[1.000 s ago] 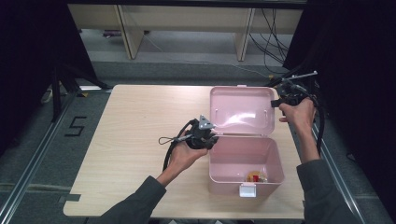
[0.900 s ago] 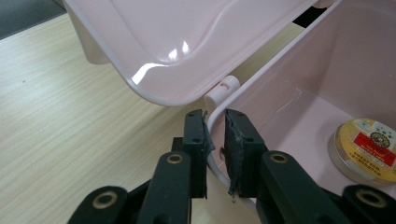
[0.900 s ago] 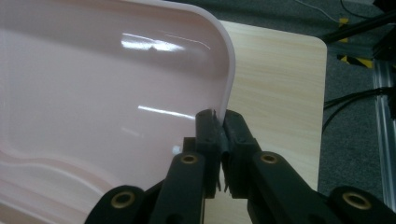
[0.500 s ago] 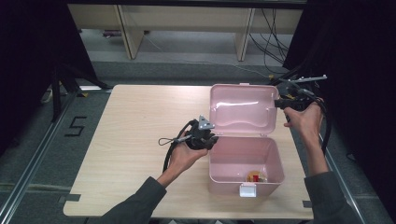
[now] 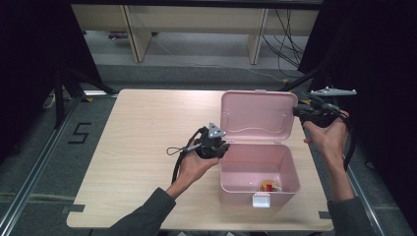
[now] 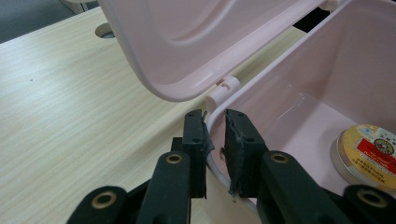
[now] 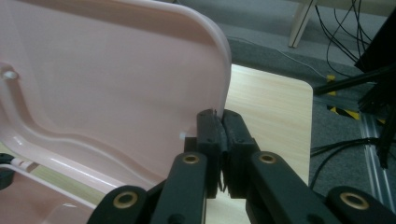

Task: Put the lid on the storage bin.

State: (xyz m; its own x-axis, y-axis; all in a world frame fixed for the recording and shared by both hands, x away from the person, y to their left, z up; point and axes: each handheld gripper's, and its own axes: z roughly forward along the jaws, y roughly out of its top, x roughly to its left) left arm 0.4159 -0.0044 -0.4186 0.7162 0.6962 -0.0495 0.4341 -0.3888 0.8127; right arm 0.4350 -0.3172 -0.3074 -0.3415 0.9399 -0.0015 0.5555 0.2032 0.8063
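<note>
Pink plastic box [image 5: 259,169] sits on the bench [image 5: 147,128] at its right side, lid [image 5: 258,117] swung up and standing near upright. Left gripper [image 6: 215,133] has its fingers [image 6: 194,135] clamped on the box's left wall rim, right by the hinge, steadying the body. Right gripper [image 7: 220,128] has its fingers [image 7: 208,135] pinched shut on the lid's right edge, w/ barely any gap btwn them. Round tin [image 6: 366,149] w/ a red-and-yellow label lies on the box floor. Risks, as I judge them: the lid rim is thin and smooth, so the right fingers could slip off and the lid would drop back or slam. Pushing the lid further past upright could strain the small hinge [image 6: 223,89] or tip the light box backward, esp. if the left grip lets go early. Left fingers sit close to the hinge, so a closing lid may nip them. Any jolt would also slide the tin around inside.
</note>
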